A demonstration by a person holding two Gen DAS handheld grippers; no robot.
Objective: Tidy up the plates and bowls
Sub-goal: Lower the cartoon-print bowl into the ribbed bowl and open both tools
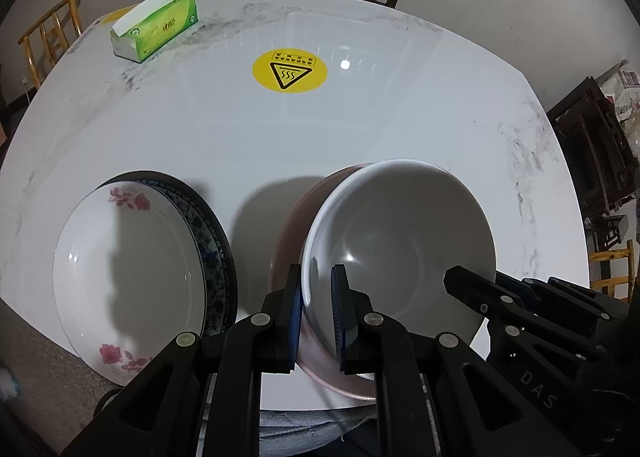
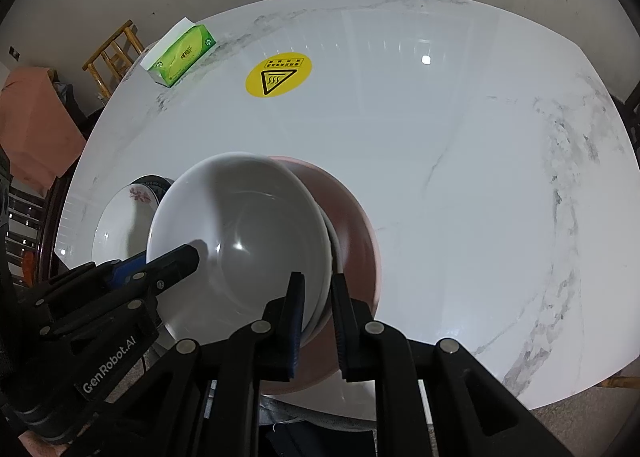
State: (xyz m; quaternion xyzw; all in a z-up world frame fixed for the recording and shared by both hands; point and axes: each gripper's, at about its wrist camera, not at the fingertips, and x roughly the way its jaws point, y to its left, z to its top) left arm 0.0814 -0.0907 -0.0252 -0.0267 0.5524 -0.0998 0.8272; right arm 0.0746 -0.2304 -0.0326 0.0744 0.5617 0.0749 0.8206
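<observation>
White porcelain stacked to the left of the left gripper (image 1: 316, 313): a rose-patterned plate (image 1: 128, 273) rests inside a dark blue-patterned plate (image 1: 218, 245) on the marble-look worktop (image 1: 360, 117), near its front edge. That pile appears settled, so the plates seem to be the finished part of the job.

Directly ahead of the left gripper, its blue-padded fingers are clamped on the near-left rim of a bowl pair: a white bowl (image 1: 400, 241) nested in a pink-brown bowl (image 1: 292, 233), tilted so the opening faces the cameras. The right gripper (image 2: 316, 313) pinches the opposite rim of the same pair, one finger inside the white bowl and one against the pink-brown wall. Both grippers therefore hold the bowls together, just beside the plate stack. Whether the base touches the worktop cannot be told from either view.

Farther beyond the grippers lie a yellow hot-surface sticker (image 1: 290, 70) and, to its left at the far edge, a green tissue box (image 1: 156, 29). Wooden chairs ring the worktop.

By the look of it the task is well along: plates stacked, bowls nested. What seems left is to set the bowl pair down level beside or on the plates and let go. No other loose dishes show.
</observation>
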